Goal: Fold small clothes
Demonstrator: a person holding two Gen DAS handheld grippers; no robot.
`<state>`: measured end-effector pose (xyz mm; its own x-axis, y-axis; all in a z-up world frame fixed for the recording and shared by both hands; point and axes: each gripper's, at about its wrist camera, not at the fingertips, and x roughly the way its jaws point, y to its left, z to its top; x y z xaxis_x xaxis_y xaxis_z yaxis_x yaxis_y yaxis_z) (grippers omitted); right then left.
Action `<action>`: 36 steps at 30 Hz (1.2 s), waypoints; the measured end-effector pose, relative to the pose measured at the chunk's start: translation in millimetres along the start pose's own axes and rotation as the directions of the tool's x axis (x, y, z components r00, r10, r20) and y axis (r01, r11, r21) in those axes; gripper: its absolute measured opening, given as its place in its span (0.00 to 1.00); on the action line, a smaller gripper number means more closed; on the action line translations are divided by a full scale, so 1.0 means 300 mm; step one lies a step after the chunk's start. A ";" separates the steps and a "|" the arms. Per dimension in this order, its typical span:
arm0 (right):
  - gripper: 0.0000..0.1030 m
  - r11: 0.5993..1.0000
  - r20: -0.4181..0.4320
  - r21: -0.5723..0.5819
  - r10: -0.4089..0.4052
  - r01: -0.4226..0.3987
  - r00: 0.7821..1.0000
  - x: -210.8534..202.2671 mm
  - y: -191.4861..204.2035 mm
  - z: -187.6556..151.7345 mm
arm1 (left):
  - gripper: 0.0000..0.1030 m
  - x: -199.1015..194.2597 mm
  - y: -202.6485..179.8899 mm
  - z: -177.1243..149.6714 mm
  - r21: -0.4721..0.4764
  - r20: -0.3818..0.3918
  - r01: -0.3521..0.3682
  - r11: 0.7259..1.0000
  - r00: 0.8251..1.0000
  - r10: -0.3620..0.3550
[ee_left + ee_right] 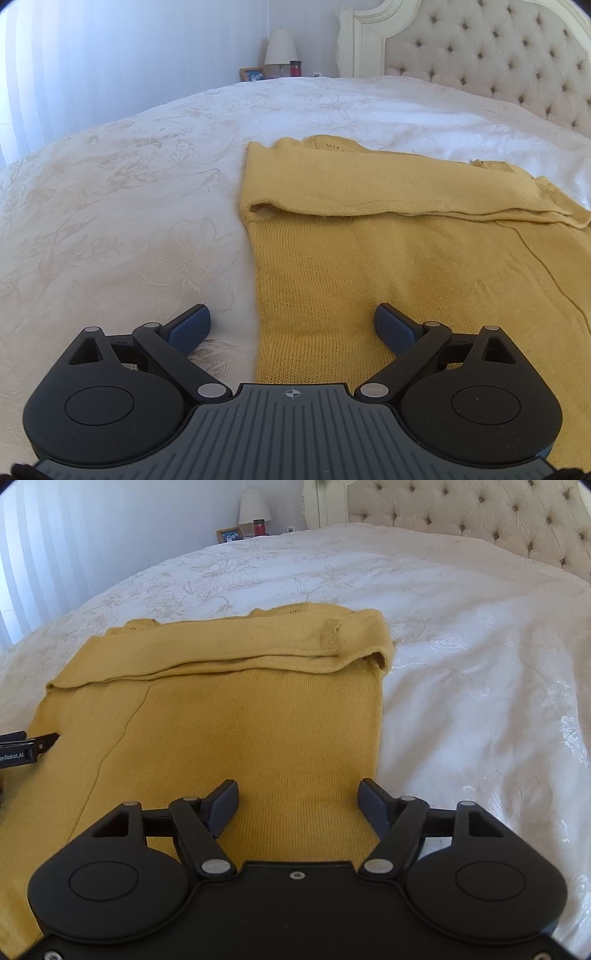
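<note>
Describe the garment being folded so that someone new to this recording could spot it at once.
Start at the tufted headboard and come down the white floral bedspread toward the cameras. The mustard-yellow knit top lies flat there, its far part folded over into a thick band. It is the only coloured item on the bed.

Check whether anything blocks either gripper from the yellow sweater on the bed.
Nothing visible does. The left gripper is open over the yellow sweater's left edge, the right gripper open over its right part. Only bare bedspread surrounds it.
</note>
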<state>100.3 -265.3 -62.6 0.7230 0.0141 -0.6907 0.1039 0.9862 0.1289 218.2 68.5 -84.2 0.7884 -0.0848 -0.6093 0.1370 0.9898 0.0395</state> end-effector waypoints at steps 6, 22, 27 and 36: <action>0.77 0.996 -0.037 0.089 0.026 -0.023 0.999 -0.084 -0.019 -0.085 | 0.96 -0.002 -0.013 0.006 0.018 -0.021 -0.022 1.000 1.000 0.022; 0.78 0.985 -0.030 0.143 0.102 -0.096 0.994 -0.245 -0.058 -0.241 | 0.96 -0.192 0.018 -0.067 -0.005 -0.219 -0.001 1.000 0.976 0.000; 0.78 0.980 -0.034 0.166 0.119 -0.112 0.992 -0.258 -0.067 -0.255 | 0.96 -0.303 0.040 -0.154 -0.031 -0.254 0.023 0.999 0.967 -0.030; 0.78 0.975 -0.055 0.185 0.132 -0.120 0.990 -0.282 -0.071 -0.262 | 0.97 -0.457 0.022 -0.262 -0.033 -0.291 0.032 0.999 0.956 -0.040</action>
<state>-16.8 -274.6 -62.9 0.6918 0.1529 -0.7057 0.1413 0.9298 0.3400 63.7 95.9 -62.7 0.5739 -0.0876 -0.8142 0.1423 0.9898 -0.0062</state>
